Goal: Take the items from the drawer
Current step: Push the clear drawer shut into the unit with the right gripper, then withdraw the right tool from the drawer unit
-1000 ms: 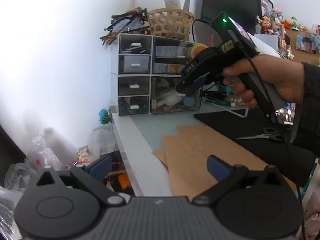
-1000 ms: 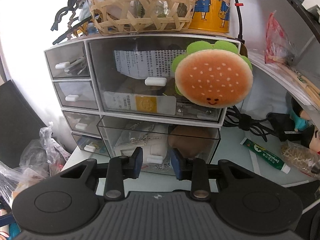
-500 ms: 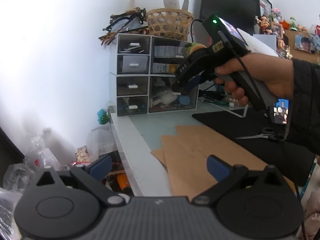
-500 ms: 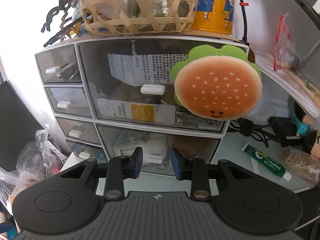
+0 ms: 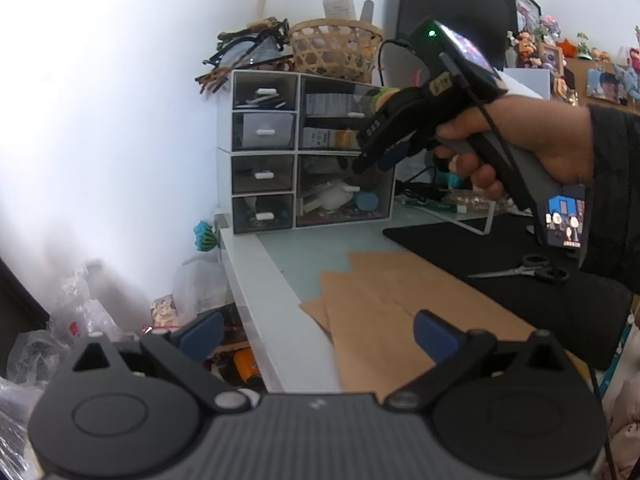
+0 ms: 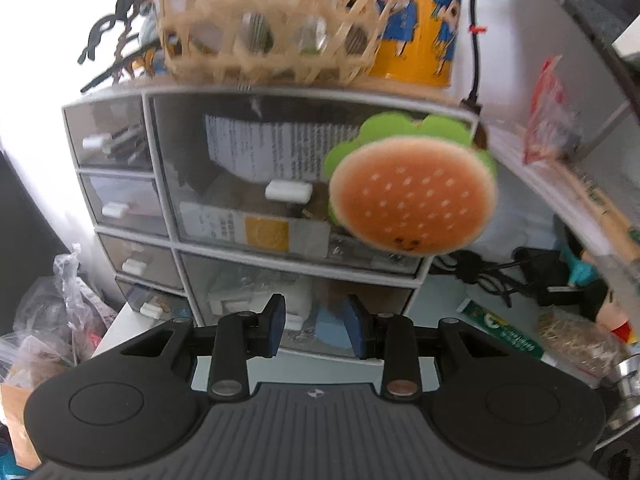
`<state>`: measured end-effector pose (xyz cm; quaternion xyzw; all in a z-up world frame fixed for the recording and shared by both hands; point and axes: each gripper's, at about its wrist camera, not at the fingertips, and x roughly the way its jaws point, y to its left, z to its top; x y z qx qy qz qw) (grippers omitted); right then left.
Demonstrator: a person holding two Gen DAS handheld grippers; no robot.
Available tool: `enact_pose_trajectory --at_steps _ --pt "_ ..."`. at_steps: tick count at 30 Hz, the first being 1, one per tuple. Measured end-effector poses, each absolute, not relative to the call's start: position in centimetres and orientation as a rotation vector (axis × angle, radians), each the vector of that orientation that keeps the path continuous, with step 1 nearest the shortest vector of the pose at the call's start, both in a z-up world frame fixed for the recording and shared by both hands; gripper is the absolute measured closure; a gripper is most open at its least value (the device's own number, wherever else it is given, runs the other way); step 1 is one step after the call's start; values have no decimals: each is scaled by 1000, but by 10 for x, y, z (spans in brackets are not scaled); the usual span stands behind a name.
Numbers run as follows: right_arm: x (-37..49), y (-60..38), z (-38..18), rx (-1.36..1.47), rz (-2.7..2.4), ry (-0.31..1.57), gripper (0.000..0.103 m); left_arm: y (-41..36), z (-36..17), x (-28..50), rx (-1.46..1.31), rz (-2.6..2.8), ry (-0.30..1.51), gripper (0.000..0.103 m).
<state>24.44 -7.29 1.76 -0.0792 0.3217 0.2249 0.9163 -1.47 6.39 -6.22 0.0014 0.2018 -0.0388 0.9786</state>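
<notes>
On the counter: white drawer unit with clear fronts point(image 6: 256, 208)
My right gripper point(image 6: 316, 326): fingers narrowly parted, before lower large drawer point(image 6: 296, 300)
My left gripper point(image 5: 316, 334): fingers wide, empty

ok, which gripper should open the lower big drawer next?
Right. The right gripper is open and level with the lower large drawer, close to its handle. The left gripper is open too but sits far back over the desk edge.

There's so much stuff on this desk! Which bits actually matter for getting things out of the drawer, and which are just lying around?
Part of the job:
drawer unit
lower big drawer
right gripper
left gripper

Just lying about:
burger plush
woven basket
scissors
cardboard sheets
toothpaste tube
</notes>
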Motion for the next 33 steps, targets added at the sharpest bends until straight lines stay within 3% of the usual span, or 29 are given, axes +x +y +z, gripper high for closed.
enact_pose_trajectory --at_steps 7,15,22,33 --pt "233 -80 31 -170 466 646 50 64 -62 -15 -6 -86 406 0" --pt "189 -103 57 -180 491 567 16 63 -61 -15 -4 -96 410 0" --pt "148 -138 78 -167 498 504 8 61 -60 -15 6 -114 412 0" --pt "101 -187 73 -97 469 484 6 58 -60 -16 13 -130 422 0"
